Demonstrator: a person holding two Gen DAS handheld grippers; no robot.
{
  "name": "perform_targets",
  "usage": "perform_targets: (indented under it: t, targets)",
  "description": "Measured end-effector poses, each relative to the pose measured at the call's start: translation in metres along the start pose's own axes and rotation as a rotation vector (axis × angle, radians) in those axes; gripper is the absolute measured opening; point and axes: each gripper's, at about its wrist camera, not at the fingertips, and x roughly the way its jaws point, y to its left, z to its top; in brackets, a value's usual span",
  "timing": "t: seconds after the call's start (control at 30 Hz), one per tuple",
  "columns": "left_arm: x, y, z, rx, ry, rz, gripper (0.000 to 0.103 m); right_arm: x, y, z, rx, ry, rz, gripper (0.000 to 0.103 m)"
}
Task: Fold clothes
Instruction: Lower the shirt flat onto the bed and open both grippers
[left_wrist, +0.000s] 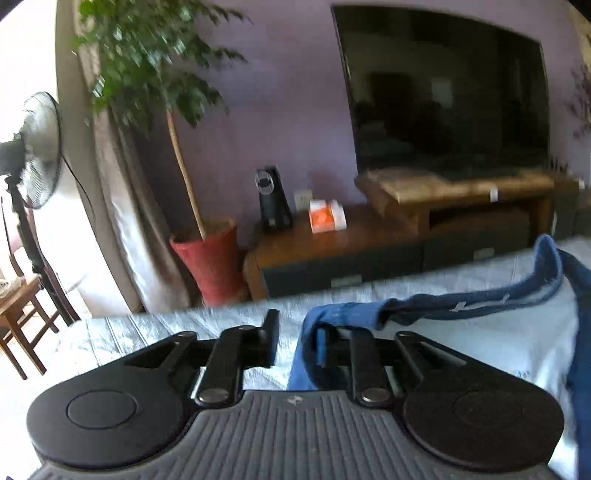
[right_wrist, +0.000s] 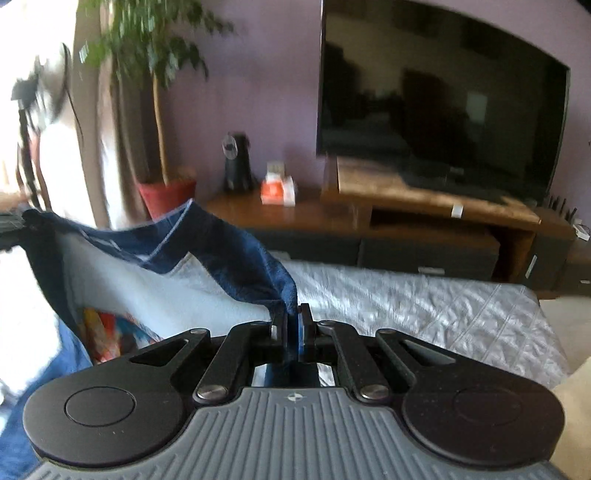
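Lilac walls close off the far side of the room, and going from the left in the left wrist view there is a standing fan (left_wrist: 38, 147) by the bright window, a wooden chair (left_wrist: 18, 314) below it, a pale curtain (left_wrist: 125, 229), and a leafy plant (left_wrist: 147, 62) in a red pot (left_wrist: 210, 266). Next comes a low wooden cabinet (left_wrist: 325, 254) carrying a dark upright device (left_wrist: 273, 199) and an orange-and-white box (left_wrist: 327, 216), then a raised wooden stand under a large dark television (left_wrist: 447, 96).

Nearer the cameras lies a bed (left_wrist: 221, 328) under a pale quilted cover. Over it hangs a blue garment (left_wrist: 461, 302), stretched between the two tools.

The left gripper (left_wrist: 295, 343) has its jaws parted with a clear gap between them. The left finger (left_wrist: 271, 339) stands bare, while a fold of the blue cloth drapes over the right finger and hangs down in front of the body; the pads do not press on it.

In the right wrist view the blue garment (right_wrist: 236, 243) sags from the upper left, showing a white inner panel and a patch of coloured print at the lower left. Its edge runs down into the right gripper (right_wrist: 294, 328), whose jaws are clenched close on a narrow strip of the blue cloth. To the right of it the quilted cover runs to the bed's edge, with a cream-coloured shape at the lower right corner that is too blurred to identify.
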Motion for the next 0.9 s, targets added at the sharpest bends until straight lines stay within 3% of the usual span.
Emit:
perform_targets:
  t: [0.1, 0.13, 0.17, 0.23, 0.33, 0.47, 0.57, 0.63, 0.67, 0.73, 0.77, 0.83, 0.9]
  targets:
    - [0.017, 0.001, -0.03, 0.068, 0.08, 0.03, 0.027, 0.035, 0.003, -0.018, -0.01, 0.07, -0.071, 0.021]
    - [0.024, 0.007, -0.035, 0.048, 0.108, 0.039, 0.029, 0.039, 0.002, -0.023, -0.001, 0.074, -0.099, 0.021]
    - [0.032, 0.015, -0.038, 0.022, 0.134, 0.046, 0.032, 0.038, -0.002, -0.028, 0.022, 0.071, -0.118, 0.02]
    - [0.045, 0.034, -0.042, -0.07, 0.201, 0.044, 0.038, 0.029, -0.003, -0.039, 0.037, 0.046, -0.177, 0.032]
    - [0.057, 0.058, -0.045, -0.206, 0.284, 0.018, 0.031, -0.001, 0.015, -0.052, -0.021, -0.034, -0.173, 0.034]
    - [0.03, 0.054, -0.032, -0.213, 0.124, -0.053, 0.032, -0.046, 0.06, -0.069, -0.178, -0.186, -0.035, 0.035]
    - [0.022, 0.046, -0.013, -0.242, 0.092, -0.156, 0.032, -0.067, 0.096, -0.085, -0.281, -0.226, 0.082, 0.037]
    - [0.021, 0.043, 0.0, -0.277, 0.088, -0.206, 0.032, -0.068, 0.117, -0.095, -0.343, -0.188, 0.17, 0.035]
    - [0.019, 0.043, 0.001, -0.313, 0.082, -0.225, 0.032, -0.059, 0.126, -0.097, -0.376, -0.108, 0.211, 0.037]
    - [0.013, 0.045, -0.001, -0.371, 0.073, -0.248, 0.034, -0.034, 0.127, -0.095, -0.333, 0.048, 0.289, 0.02]
    - [0.009, 0.047, -0.003, -0.387, 0.07, -0.253, 0.034, -0.021, 0.126, -0.093, -0.302, 0.12, 0.323, 0.022]
    - [0.002, 0.051, -0.006, -0.389, 0.057, -0.245, 0.034, 0.011, 0.118, -0.085, -0.283, 0.201, 0.314, 0.021]
    - [-0.011, 0.059, -0.013, -0.419, 0.025, -0.22, 0.034, 0.041, 0.103, -0.073, -0.283, 0.208, 0.238, 0.021]
